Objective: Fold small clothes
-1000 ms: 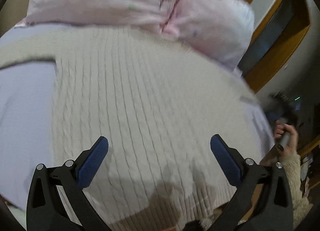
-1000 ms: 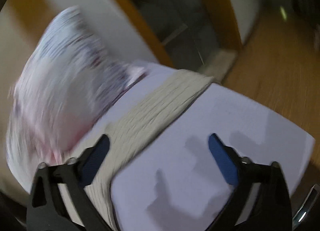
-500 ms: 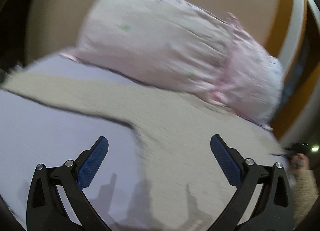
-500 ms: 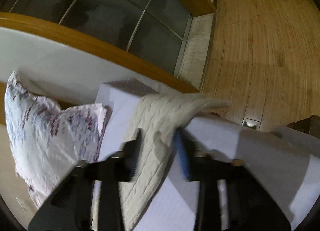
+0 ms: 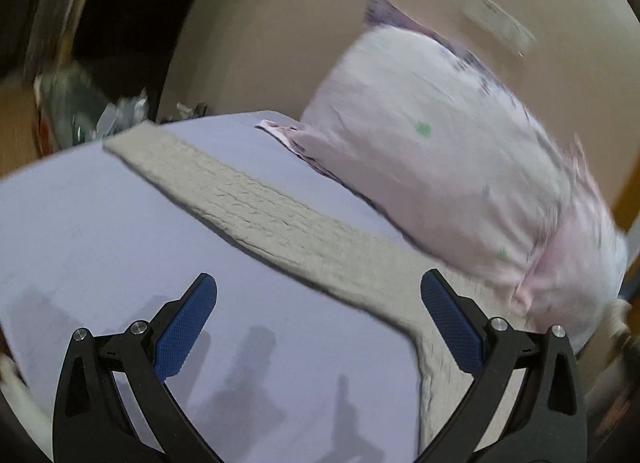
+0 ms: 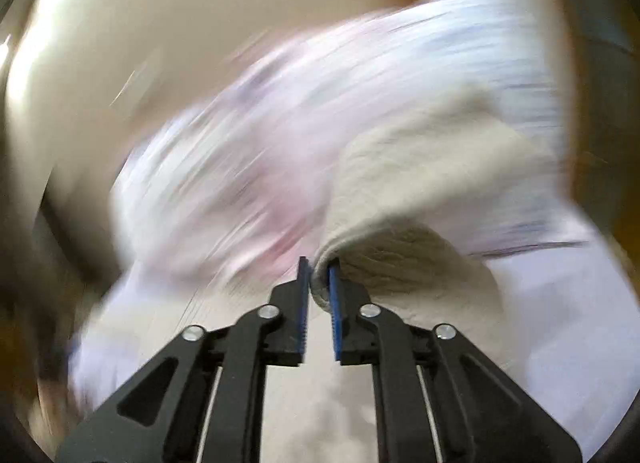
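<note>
A bed covered by a lavender sheet (image 5: 100,231) carries a pink patterned pillow (image 5: 460,167) at its far side. A beige cable-knit sweater (image 5: 280,223) lies flat on the sheet, one sleeve extended toward the far left edge, just beside the pillow. Left gripper (image 5: 318,315): fingers spread wide, above the sheet, holding nothing. Right gripper (image 6: 319,283): fingers pinching a raised fold of the sweater (image 6: 420,183); view heavily blurred
</note>
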Tool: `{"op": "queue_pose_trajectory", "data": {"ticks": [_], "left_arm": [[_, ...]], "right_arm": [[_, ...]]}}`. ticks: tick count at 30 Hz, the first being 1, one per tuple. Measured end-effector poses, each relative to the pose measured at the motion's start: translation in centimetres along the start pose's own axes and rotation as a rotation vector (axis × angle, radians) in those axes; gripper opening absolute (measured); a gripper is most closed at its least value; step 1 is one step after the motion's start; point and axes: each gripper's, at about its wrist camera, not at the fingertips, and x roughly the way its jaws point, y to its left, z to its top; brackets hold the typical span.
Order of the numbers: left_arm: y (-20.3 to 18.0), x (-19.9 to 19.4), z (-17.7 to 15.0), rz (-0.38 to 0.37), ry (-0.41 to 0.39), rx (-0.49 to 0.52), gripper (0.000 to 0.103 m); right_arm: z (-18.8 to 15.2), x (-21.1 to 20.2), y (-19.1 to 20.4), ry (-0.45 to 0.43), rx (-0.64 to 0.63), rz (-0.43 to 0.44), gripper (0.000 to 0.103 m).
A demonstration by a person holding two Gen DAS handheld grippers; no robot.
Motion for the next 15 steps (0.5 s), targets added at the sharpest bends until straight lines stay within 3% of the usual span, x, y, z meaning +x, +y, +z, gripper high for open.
{"op": "queue_pose_trajectory", "data": {"ticks": [1,2,3,5,8,11,15], "left_arm": [[0.2,0.3,0.3,0.010,0.004,-0.009,0.102],[0.6,0.5,0.6,0.024,0.007,-0.020,0.102],[0.8,0.6,0.8,0.027,0.009,-0.027,0.102],[1.4,1.2,1.7,0.027,0.026,-0.051,0.102],[3.4,2.7,2.9,0.039,0.062,-0.138,0.099],[6.2,4.6,3.6,0.027,0.115,-0.295,0.082],[9.5,6.4,4.5,0.033,0.119,-0.467,0.074]], "right_arm": [[-1.4,2.3,3.3,0.098,-0.076,0.045,0.023],[-2.0,3.0,4.4,0.129,-0.100,0.055,0.037],[-2.7,3.4,5.6,0.147,-0.119,0.062,0.045],[-3.0,2.6,5.6,0.091,-0.099,0.056,0.074],[-2.3,1.1,2.5,0.043,-0.001,0.035,0.080],[-2.4,0.1,-0.4,0.047,0.085,-0.001,0.081],[-3.4,-0.7,-3.3,0.061,0.148,-0.052,0.081]]}}
